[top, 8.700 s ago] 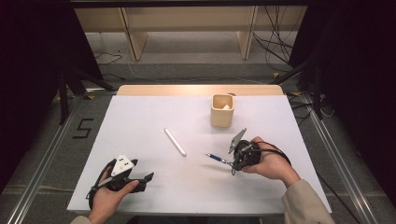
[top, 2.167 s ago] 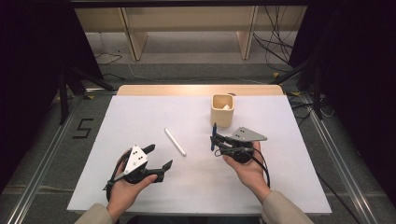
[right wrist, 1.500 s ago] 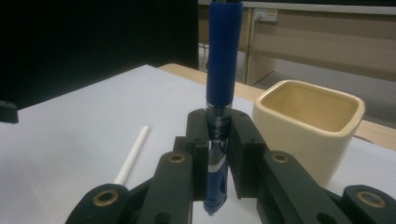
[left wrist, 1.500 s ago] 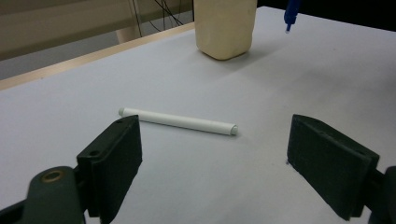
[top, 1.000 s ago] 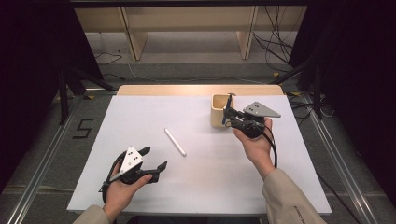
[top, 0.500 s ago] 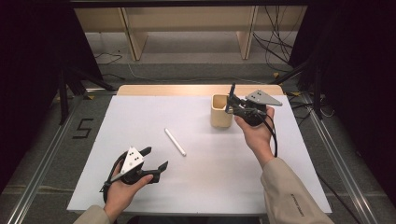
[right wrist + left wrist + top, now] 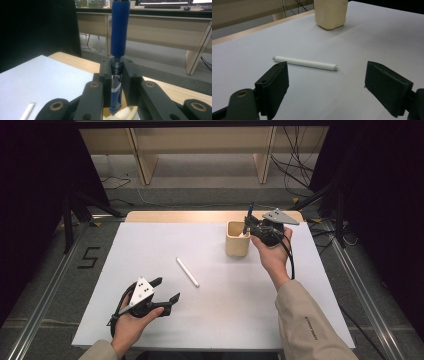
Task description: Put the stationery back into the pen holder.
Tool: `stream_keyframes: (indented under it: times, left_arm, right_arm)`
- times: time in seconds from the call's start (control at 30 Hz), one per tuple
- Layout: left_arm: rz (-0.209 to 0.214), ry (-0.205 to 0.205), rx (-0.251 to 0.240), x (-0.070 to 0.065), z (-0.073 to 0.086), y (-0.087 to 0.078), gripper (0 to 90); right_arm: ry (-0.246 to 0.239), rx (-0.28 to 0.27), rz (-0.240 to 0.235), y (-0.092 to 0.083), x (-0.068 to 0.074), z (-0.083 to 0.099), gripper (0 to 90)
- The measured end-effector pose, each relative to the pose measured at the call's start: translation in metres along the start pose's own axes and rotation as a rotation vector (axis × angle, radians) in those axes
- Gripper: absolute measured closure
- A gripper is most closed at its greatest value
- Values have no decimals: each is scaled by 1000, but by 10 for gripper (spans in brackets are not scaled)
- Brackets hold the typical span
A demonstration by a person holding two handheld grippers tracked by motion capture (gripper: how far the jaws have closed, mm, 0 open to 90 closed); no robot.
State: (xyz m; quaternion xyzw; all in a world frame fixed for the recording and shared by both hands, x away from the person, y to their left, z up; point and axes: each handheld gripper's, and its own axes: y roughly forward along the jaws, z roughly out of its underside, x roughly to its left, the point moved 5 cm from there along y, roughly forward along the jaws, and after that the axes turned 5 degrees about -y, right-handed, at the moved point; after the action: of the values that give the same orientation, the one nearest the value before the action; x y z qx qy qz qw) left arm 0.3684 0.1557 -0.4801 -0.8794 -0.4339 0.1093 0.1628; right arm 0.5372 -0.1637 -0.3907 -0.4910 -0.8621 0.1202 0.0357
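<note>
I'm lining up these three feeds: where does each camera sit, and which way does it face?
High view: above the table's near side, looking forward and down; both forearms, left gripper, right gripper.
Left gripper view: between open jaws, toward white pen and cup.
Right gripper view: jaws clamp blue pen.
Shared: white pen, cup.

Colours on your table
Your pen (image 7: 120,32) is blue, the cup (image 7: 237,239) cream, the stick (image 7: 305,62) white, the jaws black, the table (image 7: 150,250) white.
</note>
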Motion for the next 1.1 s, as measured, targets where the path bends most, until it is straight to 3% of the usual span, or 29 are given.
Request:
stream_keyframes:
  times: [1.1]
  left_arm:
    - [6,3,6,-1,1,1,194]
  right_arm:
    - [6,61,26,22,-2,22,796]
